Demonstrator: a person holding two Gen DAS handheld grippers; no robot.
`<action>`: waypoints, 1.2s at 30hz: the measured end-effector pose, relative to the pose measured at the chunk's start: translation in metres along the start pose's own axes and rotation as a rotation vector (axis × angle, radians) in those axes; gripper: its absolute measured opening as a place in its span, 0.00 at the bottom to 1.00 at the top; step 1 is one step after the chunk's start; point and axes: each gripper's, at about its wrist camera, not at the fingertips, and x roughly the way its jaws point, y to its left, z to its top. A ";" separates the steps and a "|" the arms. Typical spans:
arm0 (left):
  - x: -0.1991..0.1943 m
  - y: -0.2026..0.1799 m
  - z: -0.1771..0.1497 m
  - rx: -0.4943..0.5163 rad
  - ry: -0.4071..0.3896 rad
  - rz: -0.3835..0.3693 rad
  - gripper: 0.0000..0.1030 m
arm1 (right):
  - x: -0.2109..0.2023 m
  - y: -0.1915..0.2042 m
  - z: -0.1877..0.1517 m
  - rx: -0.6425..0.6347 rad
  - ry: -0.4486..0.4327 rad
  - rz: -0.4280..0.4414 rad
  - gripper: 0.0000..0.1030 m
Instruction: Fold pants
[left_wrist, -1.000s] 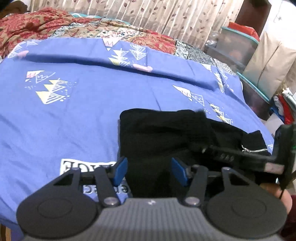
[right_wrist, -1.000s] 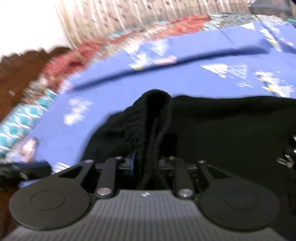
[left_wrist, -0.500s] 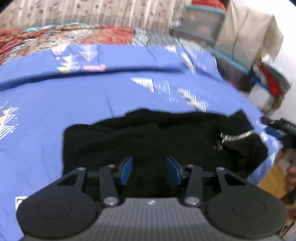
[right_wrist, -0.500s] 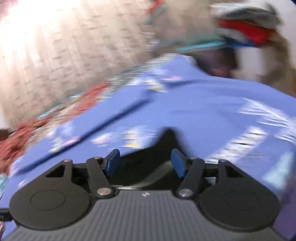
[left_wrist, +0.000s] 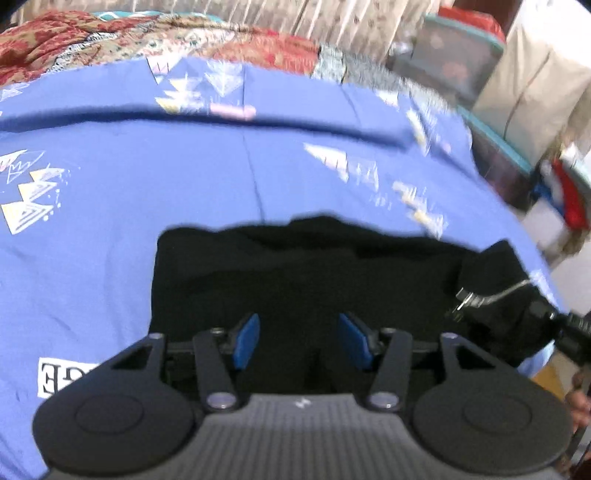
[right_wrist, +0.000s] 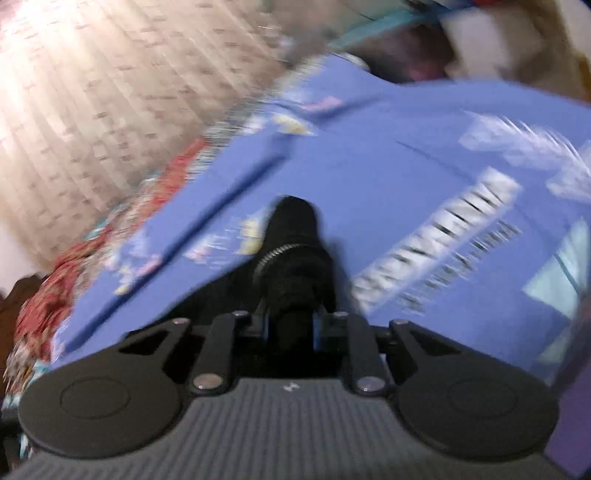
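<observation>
Black pants (left_wrist: 314, 280) lie folded in a flat block on the blue bedsheet (left_wrist: 147, 177), with a metal clasp (left_wrist: 476, 299) at their right end. My left gripper (left_wrist: 301, 343) is open and empty, its blue pads (left_wrist: 245, 341) just above the near edge of the pants. My right gripper (right_wrist: 290, 325) is shut on a bunched black corner of the pants (right_wrist: 295, 251) with a zipper showing, held up over the sheet. It also shows at the right edge of the left wrist view (left_wrist: 554, 321).
A red patterned quilt (left_wrist: 110, 40) and curtains (left_wrist: 332, 18) lie beyond the sheet. Storage boxes (left_wrist: 461, 62) and piled clothes (left_wrist: 565, 192) stand to the right of the bed. The right wrist view is motion-blurred.
My right gripper let go of the pants, swung to their right end and has closed on a corner. My left gripper stayed open and shifted slightly over the pants.
</observation>
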 end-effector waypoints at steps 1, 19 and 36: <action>-0.003 -0.003 0.008 0.000 -0.011 -0.016 0.54 | -0.005 0.014 0.001 -0.066 -0.003 0.026 0.21; 0.046 -0.052 0.041 -0.034 0.118 -0.300 0.15 | 0.020 0.175 -0.071 -0.652 0.147 0.249 0.21; 0.024 0.090 -0.007 -0.172 0.056 0.002 0.16 | 0.097 0.246 -0.131 -0.753 0.500 0.502 0.37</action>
